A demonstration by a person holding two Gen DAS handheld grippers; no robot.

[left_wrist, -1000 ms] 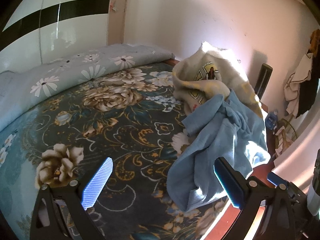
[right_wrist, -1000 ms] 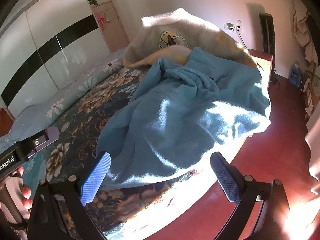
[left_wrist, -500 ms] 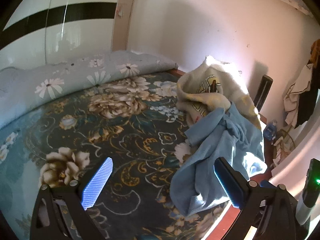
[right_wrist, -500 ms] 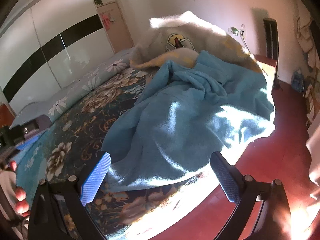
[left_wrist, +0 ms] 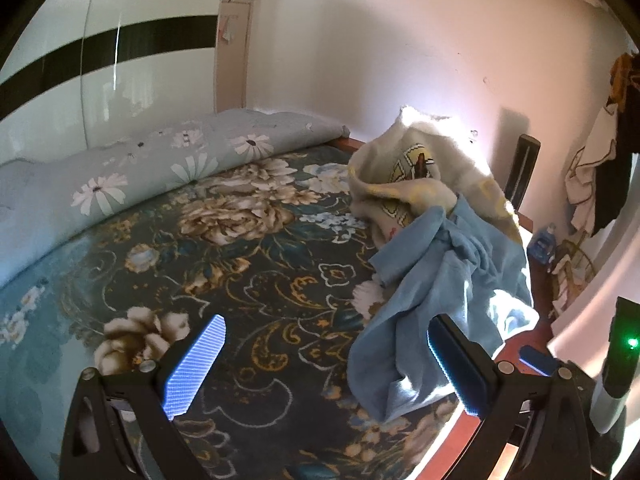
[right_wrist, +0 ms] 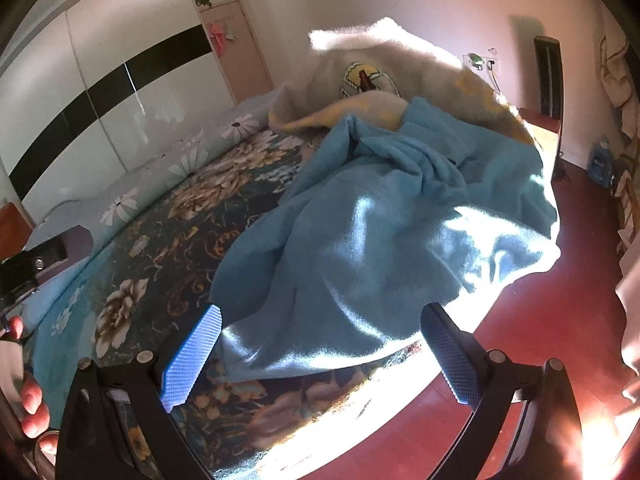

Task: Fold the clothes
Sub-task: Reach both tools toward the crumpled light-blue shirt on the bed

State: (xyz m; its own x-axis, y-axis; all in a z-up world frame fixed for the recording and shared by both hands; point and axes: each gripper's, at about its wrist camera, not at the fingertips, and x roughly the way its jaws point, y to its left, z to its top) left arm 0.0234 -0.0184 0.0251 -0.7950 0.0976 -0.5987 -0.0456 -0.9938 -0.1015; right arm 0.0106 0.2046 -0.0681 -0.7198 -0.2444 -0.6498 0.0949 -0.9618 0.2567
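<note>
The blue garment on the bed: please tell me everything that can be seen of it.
The blue garment is a light blue, soft, fleece-like cloth, crumpled and unfolded, with many creases and one bunched knot of folds. It lies near the edge of the bed, on the dark floral cover, and sunlight brightens its edge nearest the floor. Its far end leans against a cream and yellow blanket. The left gripper and right gripper are both open; neither touches it.

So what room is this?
Most likely a bedroom: there is a bed with a flowery cover, a rolled quilt along its far side, and a big sliding wardrobe by the wall.
</note>
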